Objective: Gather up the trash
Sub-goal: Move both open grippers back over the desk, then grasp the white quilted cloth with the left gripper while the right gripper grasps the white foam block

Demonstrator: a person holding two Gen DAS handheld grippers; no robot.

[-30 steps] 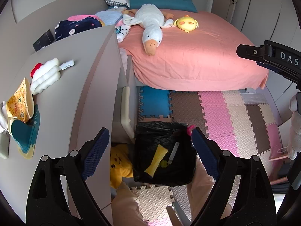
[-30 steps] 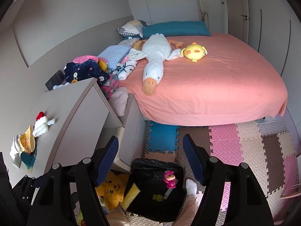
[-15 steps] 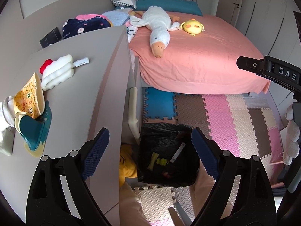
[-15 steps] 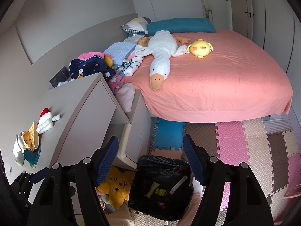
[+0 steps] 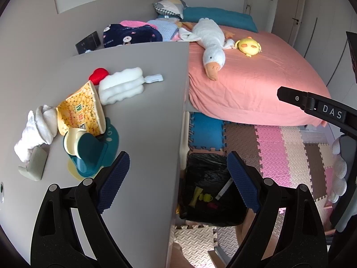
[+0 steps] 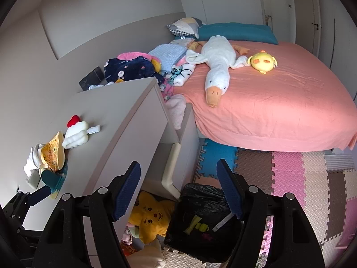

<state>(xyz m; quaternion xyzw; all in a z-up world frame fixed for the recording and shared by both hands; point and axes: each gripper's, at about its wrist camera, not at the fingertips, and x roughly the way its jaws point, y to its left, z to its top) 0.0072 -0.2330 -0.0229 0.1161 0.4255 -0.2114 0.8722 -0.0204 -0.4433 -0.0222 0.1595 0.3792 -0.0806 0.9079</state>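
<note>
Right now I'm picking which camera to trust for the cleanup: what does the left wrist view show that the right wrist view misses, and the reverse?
Only the left wrist view shows the right gripper's black arm marked DAS.

Only the right wrist view shows the yellow star-shaped plush on the floor beside the bin, and the left gripper's blue-tipped finger beside the dresser clutter.

Both show the black-bagged trash bin, the yellow snack packet on the grey dresser top, and the white goose plush.

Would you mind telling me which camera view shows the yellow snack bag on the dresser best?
The left wrist view: the snack bag sits close and large there, its yellow print and open mouth visible. In the right wrist view the same bag is small, near the left edge, seen edge-on, so its print is hard to read.
</note>
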